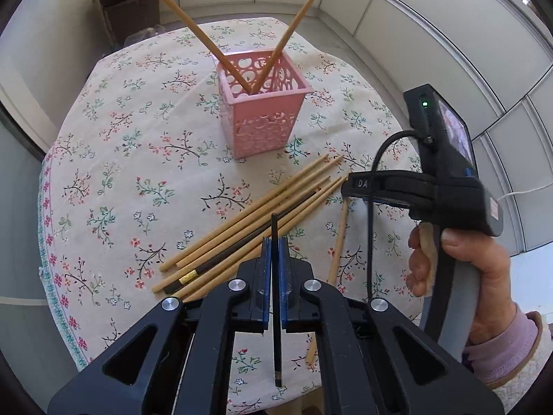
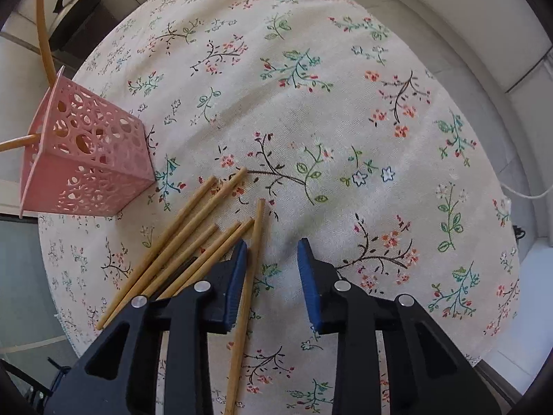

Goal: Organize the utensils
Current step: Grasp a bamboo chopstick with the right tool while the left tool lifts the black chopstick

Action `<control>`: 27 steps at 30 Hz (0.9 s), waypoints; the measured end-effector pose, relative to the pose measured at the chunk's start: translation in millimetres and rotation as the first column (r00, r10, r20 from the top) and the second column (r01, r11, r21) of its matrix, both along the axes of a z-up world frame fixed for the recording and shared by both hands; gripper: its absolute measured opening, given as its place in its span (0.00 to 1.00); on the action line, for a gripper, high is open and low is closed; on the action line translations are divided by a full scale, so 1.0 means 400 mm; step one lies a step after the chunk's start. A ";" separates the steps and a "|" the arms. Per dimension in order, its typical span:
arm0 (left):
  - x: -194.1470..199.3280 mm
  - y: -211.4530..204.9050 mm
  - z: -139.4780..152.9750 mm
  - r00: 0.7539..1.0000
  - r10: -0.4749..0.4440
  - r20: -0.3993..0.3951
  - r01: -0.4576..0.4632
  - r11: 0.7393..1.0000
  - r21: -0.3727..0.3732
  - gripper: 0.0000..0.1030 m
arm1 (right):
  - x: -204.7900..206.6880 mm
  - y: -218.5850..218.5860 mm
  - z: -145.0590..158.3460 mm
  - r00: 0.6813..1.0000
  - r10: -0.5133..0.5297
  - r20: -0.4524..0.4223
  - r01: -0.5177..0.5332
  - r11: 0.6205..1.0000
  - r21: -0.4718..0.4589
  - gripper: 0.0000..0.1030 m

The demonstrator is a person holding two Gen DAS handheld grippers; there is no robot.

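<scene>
So the left tool (image 1: 275, 242) has its blue pads pressed together on a dark chopstick (image 1: 275, 294), which stands roughly upright between them, sticking out above and below the pads; it's held up off the floral worktop (image 1: 121, 159). The right tool (image 2: 273, 245) has its pads spread wide apart with nothing between them, hovering low over the cloth; a single bamboo chopstick (image 2: 247, 297) lies just beside its left pad and runs under it. The bundle of bamboo chopsticks (image 1: 255, 218) is loose on the worktop, fanned out near the pink holder (image 1: 262, 117), with another dark chopstick (image 1: 242, 242) mixed in among them. The holder sits upright further back and has two bamboo chopsticks (image 1: 221, 31) leaning out of it in a V shape. The person's right hand (image 1: 459, 266) grips the other tool's handle off to the side.
</scene>
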State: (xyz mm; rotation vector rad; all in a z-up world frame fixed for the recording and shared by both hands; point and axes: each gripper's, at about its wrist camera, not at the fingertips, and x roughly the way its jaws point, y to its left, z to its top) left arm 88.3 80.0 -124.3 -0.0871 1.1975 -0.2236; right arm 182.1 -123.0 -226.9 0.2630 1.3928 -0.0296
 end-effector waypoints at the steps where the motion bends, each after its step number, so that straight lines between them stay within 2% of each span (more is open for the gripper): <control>1: 0.000 0.004 0.002 1.000 0.001 0.003 -0.001 1.000 -0.002 0.03 | 0.001 0.006 0.000 1.000 0.005 0.008 -0.005 1.000 -0.016 0.25; 3: -0.002 0.009 0.008 1.000 0.005 0.012 -0.005 1.000 -0.004 0.03 | -0.001 0.014 0.001 0.999 0.015 0.031 -0.013 0.999 -0.050 0.11; 6: -0.003 0.013 0.022 0.999 0.011 0.032 -0.011 1.000 -0.014 0.03 | -0.016 0.004 0.012 0.998 0.002 0.059 -0.001 1.000 -0.019 0.05; 11: -0.013 0.022 0.073 0.995 0.021 0.095 -0.017 0.999 -0.042 0.03 | -0.092 -0.042 0.128 0.979 0.002 0.205 -0.005 1.000 0.014 0.05; 17: -0.040 0.031 0.154 0.981 0.040 0.192 -0.025 0.997 -0.077 0.03 | -0.202 -0.099 0.288 0.928 0.042 0.371 -0.057 0.998 0.030 0.05; 27: -0.054 0.020 0.267 0.947 0.074 0.312 -0.043 0.994 -0.105 0.03 | -0.287 -0.206 0.473 0.852 -0.035 0.523 -0.039 0.991 0.131 0.05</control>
